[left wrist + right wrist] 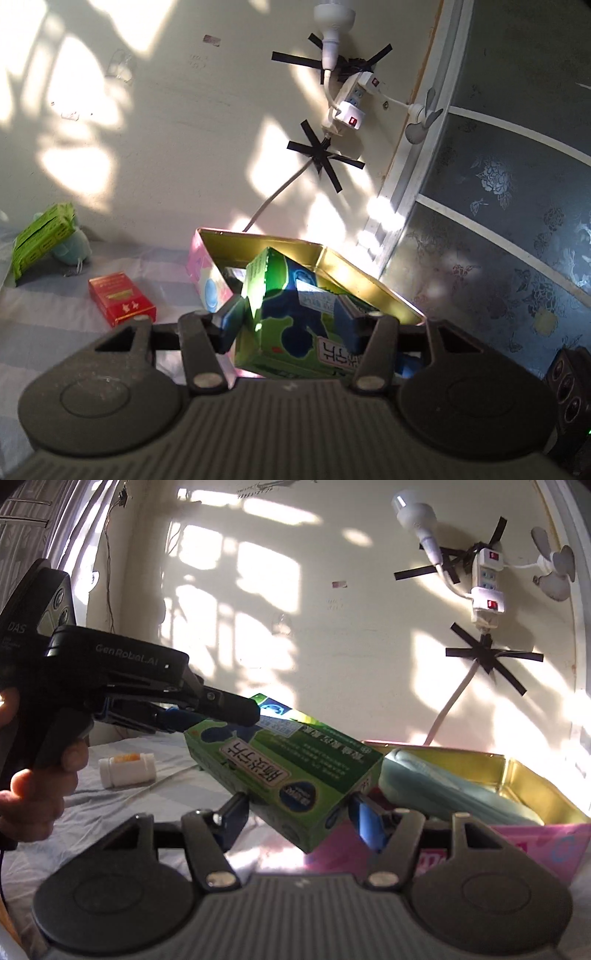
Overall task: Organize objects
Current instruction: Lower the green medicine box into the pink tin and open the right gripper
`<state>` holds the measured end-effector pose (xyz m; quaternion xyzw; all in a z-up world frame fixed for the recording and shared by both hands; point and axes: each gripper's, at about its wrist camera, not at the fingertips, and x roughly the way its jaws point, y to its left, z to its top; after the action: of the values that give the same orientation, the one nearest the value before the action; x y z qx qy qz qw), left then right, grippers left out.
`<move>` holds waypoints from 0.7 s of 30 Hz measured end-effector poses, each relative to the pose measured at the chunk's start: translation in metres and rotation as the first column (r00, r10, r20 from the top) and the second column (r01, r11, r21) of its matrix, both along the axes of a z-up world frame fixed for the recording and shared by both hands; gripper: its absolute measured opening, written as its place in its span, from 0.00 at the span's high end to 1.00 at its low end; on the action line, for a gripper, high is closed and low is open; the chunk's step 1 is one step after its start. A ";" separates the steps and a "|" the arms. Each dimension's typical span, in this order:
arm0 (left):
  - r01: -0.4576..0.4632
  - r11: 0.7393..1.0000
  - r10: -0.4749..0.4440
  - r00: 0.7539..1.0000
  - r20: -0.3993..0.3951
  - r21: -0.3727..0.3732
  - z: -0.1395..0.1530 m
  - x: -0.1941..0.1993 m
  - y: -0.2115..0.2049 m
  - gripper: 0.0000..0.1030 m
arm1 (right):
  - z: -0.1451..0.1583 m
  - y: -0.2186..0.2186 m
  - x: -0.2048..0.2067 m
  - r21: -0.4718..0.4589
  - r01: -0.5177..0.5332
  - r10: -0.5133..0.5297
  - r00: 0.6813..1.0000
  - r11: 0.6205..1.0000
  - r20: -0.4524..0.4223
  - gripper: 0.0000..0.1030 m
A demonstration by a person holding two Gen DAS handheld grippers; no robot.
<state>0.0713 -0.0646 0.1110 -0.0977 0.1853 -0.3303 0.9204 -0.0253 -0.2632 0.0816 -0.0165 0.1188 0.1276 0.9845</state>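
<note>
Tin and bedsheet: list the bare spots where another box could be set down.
Bare sheet lies between the red box and the tin, and around the white roll. The tin is crowded by a teal pouch, and the green box, held by the left gripper, hangs at its edge.

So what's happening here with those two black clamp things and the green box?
A person is tidying small items on a bed, using a hand-held gripper in each hand. The left gripper is shut on one end of a green box, holding it tilted beside an open pink tin with a gold inside. The right gripper has its fingers on either side of the box's lower end; whether it grips is unclear. A red box lies on the bed.
</note>
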 end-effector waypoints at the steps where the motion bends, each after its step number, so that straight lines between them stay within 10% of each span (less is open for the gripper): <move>1: 0.006 1.000 -0.006 1.000 0.023 0.006 0.005 0.006 -0.012 0.47 | 0.004 -0.008 0.006 0.004 0.025 -0.025 1.000 1.000 0.012 0.40; 21: -0.130 0.973 0.136 0.991 -0.015 0.191 -0.033 0.086 -0.126 0.33 | -0.032 -0.094 0.121 0.016 0.341 -0.341 0.940 0.940 -0.027 0.30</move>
<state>0.1573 -0.1908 0.0782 -0.0266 0.2218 -0.2473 0.9428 0.0955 -0.3572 0.0494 0.0157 0.1301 -0.0434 0.9904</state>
